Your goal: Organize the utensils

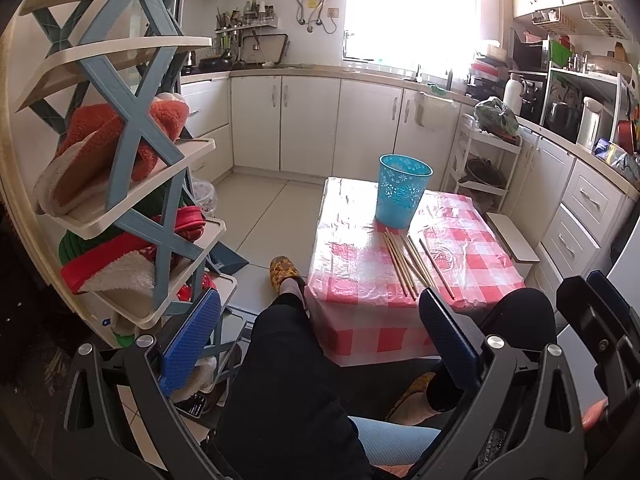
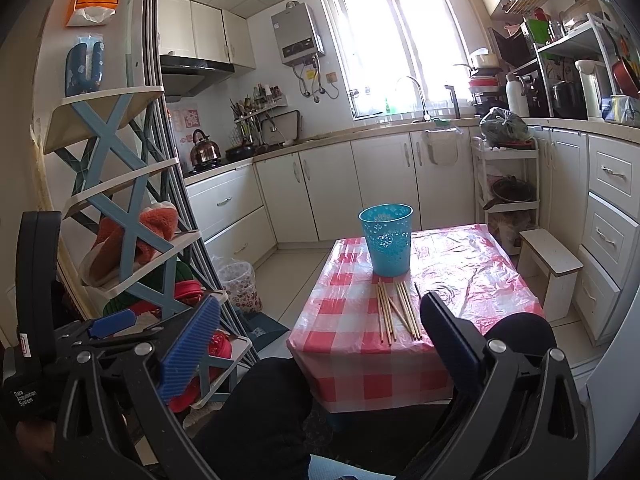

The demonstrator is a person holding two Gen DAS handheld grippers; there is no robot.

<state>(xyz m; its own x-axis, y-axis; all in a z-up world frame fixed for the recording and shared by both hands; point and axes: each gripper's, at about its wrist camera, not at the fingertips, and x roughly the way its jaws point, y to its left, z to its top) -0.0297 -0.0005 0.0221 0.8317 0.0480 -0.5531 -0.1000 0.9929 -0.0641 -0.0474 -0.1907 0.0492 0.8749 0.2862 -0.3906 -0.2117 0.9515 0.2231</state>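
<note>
Several wooden chopsticks (image 1: pixel 412 264) (image 2: pixel 396 312) lie loose in a rough bundle on the near half of a low table with a red-and-white checked cover (image 1: pixel 472 248) (image 2: pixel 472 272). Just behind them stands a turquoise perforated holder (image 1: pixel 402 192) (image 2: pixel 387 240), upright, and I cannot see inside it. My left gripper (image 1: pixel 320 298) is open and empty, held short of the table's near edge above the person's knees. My right gripper (image 2: pixel 320 302) is also open and empty, at a similar distance back. Neither touches the chopsticks.
A shoe rack with slippers (image 1: pixel 132 152) (image 2: pixel 132 232) stands close on the left. A small white stool (image 1: pixel 512 240) (image 2: pixel 552 256) and a white trolley (image 1: pixel 488 160) (image 2: pixel 508 176) flank the table's right side. The person's legs (image 1: pixel 288 360) are below the grippers. Cabinets line the walls.
</note>
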